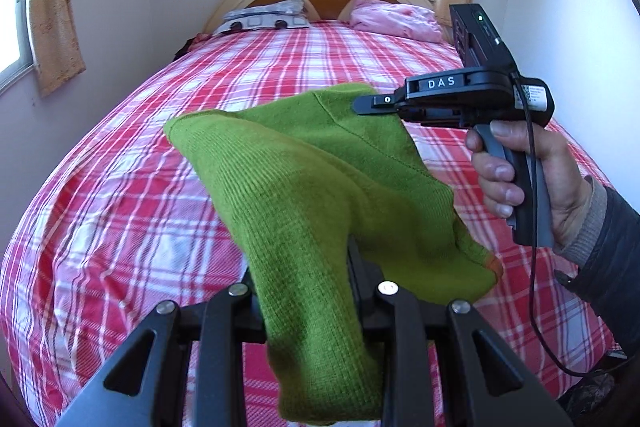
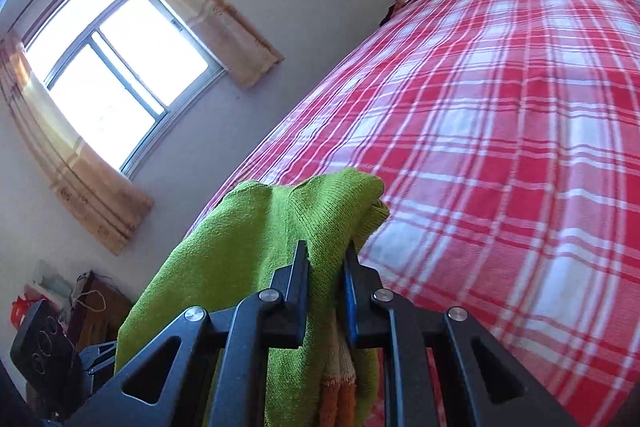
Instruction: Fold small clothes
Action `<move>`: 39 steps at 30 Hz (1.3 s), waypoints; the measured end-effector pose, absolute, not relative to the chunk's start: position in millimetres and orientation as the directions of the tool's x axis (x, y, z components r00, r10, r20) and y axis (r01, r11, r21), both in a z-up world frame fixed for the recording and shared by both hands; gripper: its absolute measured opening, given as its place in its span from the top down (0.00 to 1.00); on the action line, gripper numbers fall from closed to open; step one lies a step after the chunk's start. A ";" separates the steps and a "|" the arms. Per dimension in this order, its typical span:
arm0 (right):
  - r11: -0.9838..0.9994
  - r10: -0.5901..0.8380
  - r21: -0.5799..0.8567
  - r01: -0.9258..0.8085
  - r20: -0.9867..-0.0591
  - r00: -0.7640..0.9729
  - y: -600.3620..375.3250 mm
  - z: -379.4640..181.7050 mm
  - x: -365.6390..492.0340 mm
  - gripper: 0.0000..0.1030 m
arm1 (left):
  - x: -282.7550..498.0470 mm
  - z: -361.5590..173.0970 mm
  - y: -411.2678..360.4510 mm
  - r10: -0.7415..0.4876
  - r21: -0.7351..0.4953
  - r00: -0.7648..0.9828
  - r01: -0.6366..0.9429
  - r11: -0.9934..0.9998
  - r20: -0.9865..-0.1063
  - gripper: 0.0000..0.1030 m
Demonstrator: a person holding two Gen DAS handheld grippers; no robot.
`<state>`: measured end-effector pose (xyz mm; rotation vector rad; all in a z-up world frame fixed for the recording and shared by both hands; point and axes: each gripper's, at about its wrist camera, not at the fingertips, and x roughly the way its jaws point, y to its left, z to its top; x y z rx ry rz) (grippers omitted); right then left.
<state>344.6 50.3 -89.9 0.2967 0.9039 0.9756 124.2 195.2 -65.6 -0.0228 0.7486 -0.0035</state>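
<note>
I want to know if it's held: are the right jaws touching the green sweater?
Touching. The right wrist view shows the right gripper shut on the green sweater.

The green knit garment (image 1: 304,195) drapes over the left gripper (image 1: 310,263), so the fingertips and the pinch itself are covered in the left wrist view. The garment's lower end runs off the bottom edge, as it does in the right wrist view, where an orange trim (image 2: 340,403) is also cut off. The right gripper (image 1: 360,105) has its tips buried in the cloth. The person's sleeve (image 1: 608,239) leaves the right edge. The clutter on the dresser (image 2: 60,291) is too small to identify.
</note>
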 end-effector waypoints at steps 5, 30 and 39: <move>0.539 0.817 0.589 -0.602 -0.539 0.204 77.8 -96.6 345.8 0.86 | 115.8 -74.3 207.5 0.019 -0.013 0.720 -0.039 0.999 -0.693 0.72; 0.578 0.769 0.558 -0.596 -0.616 0.169 121.5 -129.9 351.9 0.86 | 89.8 -115.5 221.1 0.036 -0.007 0.691 -0.060 0.998 -0.722 0.71; 0.633 0.717 0.489 -0.600 -0.663 0.215 124.0 -138.1 347.9 0.86 | 87.5 -118.6 218.5 0.047 0.003 0.701 -0.065 0.998 -0.712 0.63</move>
